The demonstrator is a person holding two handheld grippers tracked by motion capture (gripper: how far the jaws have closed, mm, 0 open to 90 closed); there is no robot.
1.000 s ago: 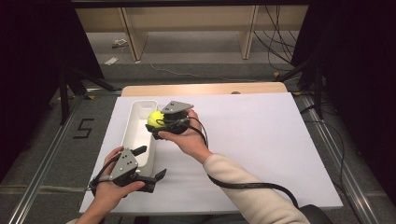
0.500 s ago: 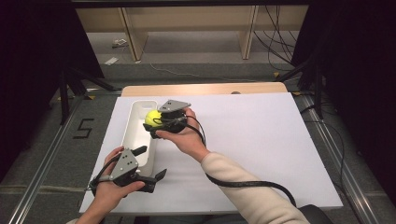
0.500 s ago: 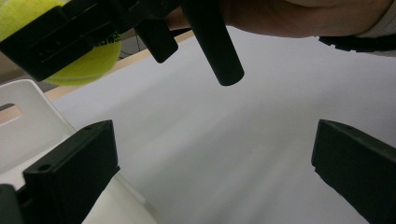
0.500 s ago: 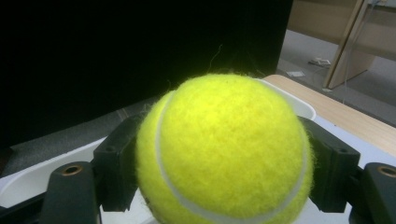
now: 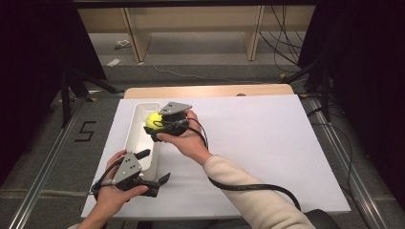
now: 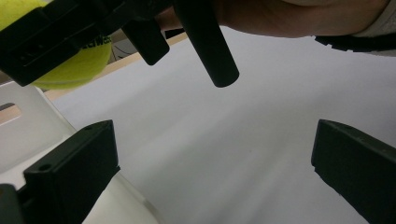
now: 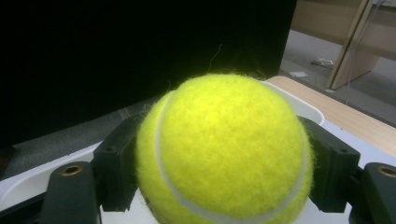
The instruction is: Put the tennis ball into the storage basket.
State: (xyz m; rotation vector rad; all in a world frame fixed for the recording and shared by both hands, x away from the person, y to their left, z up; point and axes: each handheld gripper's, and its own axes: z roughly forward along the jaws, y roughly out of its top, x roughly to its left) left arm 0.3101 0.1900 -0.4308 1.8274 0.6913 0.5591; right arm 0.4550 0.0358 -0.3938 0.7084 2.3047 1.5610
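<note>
A yellow tennis ball (image 5: 153, 120) hangs over the long white tray (image 5: 136, 119) at the table's left, with my right gripper (image 5: 154, 125) shut on it. The right gripper view has the ball (image 7: 224, 149) pinched between both black jaws, above the tray's rim (image 7: 299, 100). My left gripper (image 5: 154, 167) stands open at the tray's near end, one jaw inside the tray and one outside on the white sheet. In the left gripper view its jaws are wide apart around the tray wall (image 6: 28, 135), with the ball (image 6: 70, 65) and the right gripper up at the top left.
A white sheet (image 5: 267, 148) covers most of the wooden table (image 5: 210, 90), bare to the right of the tray. Black cables trail from both grippers. Dark curtains flank the table, and wooden shelf legs stand on the floor beyond it.
The right gripper has carried the tennis ball slightly left, farther over the tray. The left gripper has stayed put.
</note>
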